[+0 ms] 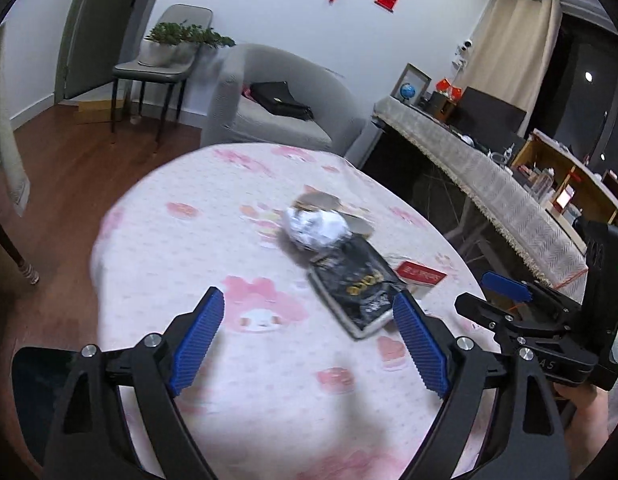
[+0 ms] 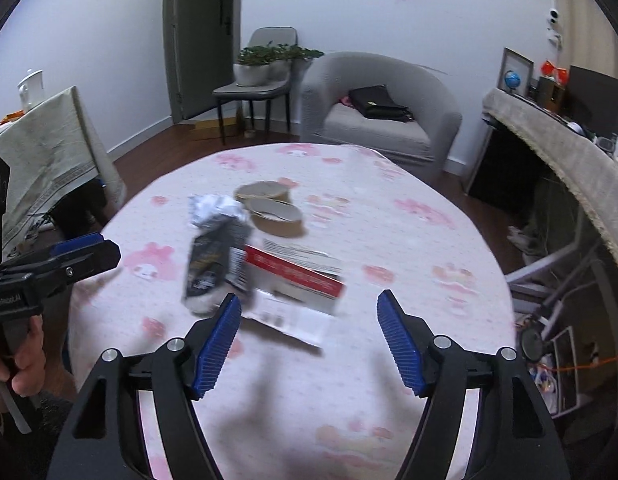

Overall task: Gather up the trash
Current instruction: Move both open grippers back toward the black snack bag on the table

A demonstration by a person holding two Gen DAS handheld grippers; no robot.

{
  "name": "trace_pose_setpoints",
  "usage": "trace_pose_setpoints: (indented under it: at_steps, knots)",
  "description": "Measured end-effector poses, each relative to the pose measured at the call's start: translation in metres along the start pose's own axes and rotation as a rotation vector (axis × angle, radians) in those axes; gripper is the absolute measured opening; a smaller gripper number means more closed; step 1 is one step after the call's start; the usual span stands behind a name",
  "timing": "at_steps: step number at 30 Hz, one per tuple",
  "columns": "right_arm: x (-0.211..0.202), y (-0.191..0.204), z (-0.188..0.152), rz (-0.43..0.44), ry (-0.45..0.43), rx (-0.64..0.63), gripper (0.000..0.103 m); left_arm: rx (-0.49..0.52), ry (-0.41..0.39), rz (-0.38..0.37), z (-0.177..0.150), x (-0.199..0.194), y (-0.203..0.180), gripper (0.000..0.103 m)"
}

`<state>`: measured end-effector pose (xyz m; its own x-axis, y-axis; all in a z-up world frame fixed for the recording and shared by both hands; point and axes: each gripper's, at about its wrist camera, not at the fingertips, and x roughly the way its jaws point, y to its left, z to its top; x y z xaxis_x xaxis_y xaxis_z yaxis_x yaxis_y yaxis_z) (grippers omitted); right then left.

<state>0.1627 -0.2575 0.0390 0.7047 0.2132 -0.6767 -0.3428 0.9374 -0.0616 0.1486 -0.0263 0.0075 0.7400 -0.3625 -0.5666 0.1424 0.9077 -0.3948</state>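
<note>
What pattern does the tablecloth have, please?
The tablecloth is pale pink with pink cartoon bunny prints, clearest in the right wrist view.

Near table edge, 6 o'clock: bare cloth (image 2: 301, 420), open to both grippers.
Table middle, 12 o'clock: black packet (image 2: 213, 268), red box (image 2: 297, 276), crumpled paper (image 2: 215, 208) and paper cups (image 2: 269, 208) clustered, touching.
Far cloth: bare beyond the cups.

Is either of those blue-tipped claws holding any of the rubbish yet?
No: the left gripper and right gripper both stand open and empty above the black packet on the table.
</note>
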Motion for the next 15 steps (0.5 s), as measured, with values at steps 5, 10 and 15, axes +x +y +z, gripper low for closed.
trace_pose_setpoints:
  at_steps: [5, 10, 15]
  knots:
    - [0.003, -0.019, -0.008, -0.041, 0.026, 0.032, 0.073, -0.007, 0.027, -0.040, -0.005, 0.020, -0.023, 0.089]
    - [0.002, -0.035, -0.015, -0.039, 0.031, 0.061, 0.073, -0.009, 0.055, -0.038, -0.007, 0.041, -0.039, 0.089]
    - [0.003, -0.047, -0.023, -0.044, 0.046, 0.066, 0.073, -0.023, 0.072, 0.006, -0.008, 0.058, -0.045, 0.089]
